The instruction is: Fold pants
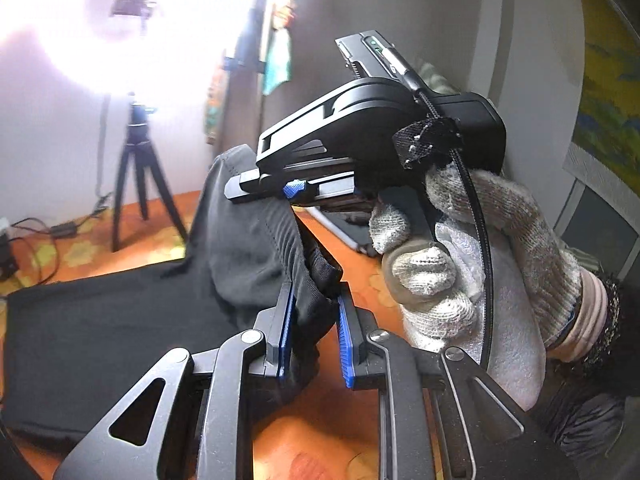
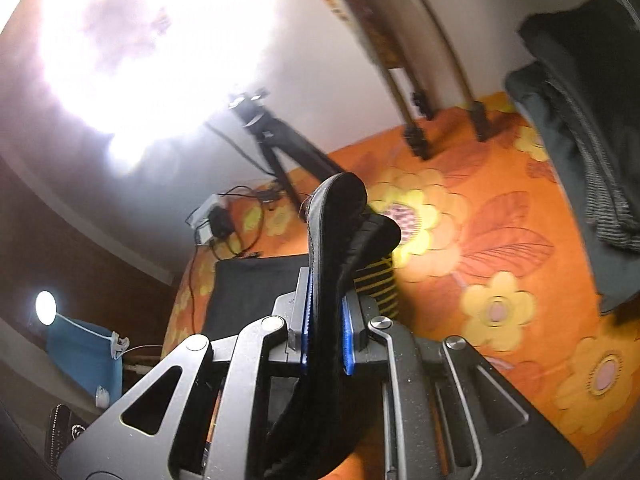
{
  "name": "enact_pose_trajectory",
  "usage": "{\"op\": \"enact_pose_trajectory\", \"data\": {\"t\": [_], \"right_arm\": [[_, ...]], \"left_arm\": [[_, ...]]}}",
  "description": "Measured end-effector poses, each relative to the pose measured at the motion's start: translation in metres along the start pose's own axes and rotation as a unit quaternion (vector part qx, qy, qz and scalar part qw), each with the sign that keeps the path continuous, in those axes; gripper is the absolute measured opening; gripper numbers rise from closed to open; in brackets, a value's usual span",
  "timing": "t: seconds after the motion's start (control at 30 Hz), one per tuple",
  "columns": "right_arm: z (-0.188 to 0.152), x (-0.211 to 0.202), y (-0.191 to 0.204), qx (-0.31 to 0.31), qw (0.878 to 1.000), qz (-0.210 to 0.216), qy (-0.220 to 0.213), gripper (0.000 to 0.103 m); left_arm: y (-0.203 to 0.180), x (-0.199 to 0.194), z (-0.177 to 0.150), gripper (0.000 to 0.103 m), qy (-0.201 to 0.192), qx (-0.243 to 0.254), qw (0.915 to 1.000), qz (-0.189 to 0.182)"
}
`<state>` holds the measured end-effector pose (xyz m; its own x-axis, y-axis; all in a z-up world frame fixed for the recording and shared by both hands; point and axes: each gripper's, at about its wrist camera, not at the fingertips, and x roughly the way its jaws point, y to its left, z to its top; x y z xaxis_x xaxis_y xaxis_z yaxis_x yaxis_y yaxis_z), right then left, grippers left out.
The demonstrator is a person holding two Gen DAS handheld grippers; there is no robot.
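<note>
Black fabric pants (image 1: 100,328): lifted above orange floral cloth (image 2: 500,248). Left gripper (image 1: 316,320) fingers pinch one bunched edge; right gripper (image 2: 325,320) fingers pinch another fold.

Orange floral-patterned floor covering (image 2: 480,240) lies beneath the gripper; black camera tripod (image 1: 136,184) stands ahead-left against white wall (image 1: 48,128), under strong glare (image 2: 152,48).
</note>
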<state>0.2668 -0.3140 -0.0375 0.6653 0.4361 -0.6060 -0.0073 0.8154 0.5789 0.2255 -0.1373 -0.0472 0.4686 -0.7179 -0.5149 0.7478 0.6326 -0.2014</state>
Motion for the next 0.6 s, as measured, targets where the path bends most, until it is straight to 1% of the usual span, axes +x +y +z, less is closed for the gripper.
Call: {"op": "enact_pose_trajectory", "data": {"t": [0.33, 0.47, 0.6], "right_arm": [[-0.017, 0.045, 0.072, -0.041, 0.999, 0.000, 0.024, 0.013], [-0.024, 0.065, 0.102, -0.058, 0.998, 0.001, 0.033, 0.013], [-0.033, 0.092, 0.133, -0.074, 0.996, -0.003, 0.047, 0.013]], "left_arm": [[0.051, -0.048, -0.024, 0.018, -0.013, -0.045, 0.9985, 0.030], [0.072, -0.069, -0.034, 0.018, -0.023, -0.070, 0.9964, 0.042], [0.099, -0.086, -0.046, 0.018, -0.029, -0.108, 0.9924, 0.051]]}}
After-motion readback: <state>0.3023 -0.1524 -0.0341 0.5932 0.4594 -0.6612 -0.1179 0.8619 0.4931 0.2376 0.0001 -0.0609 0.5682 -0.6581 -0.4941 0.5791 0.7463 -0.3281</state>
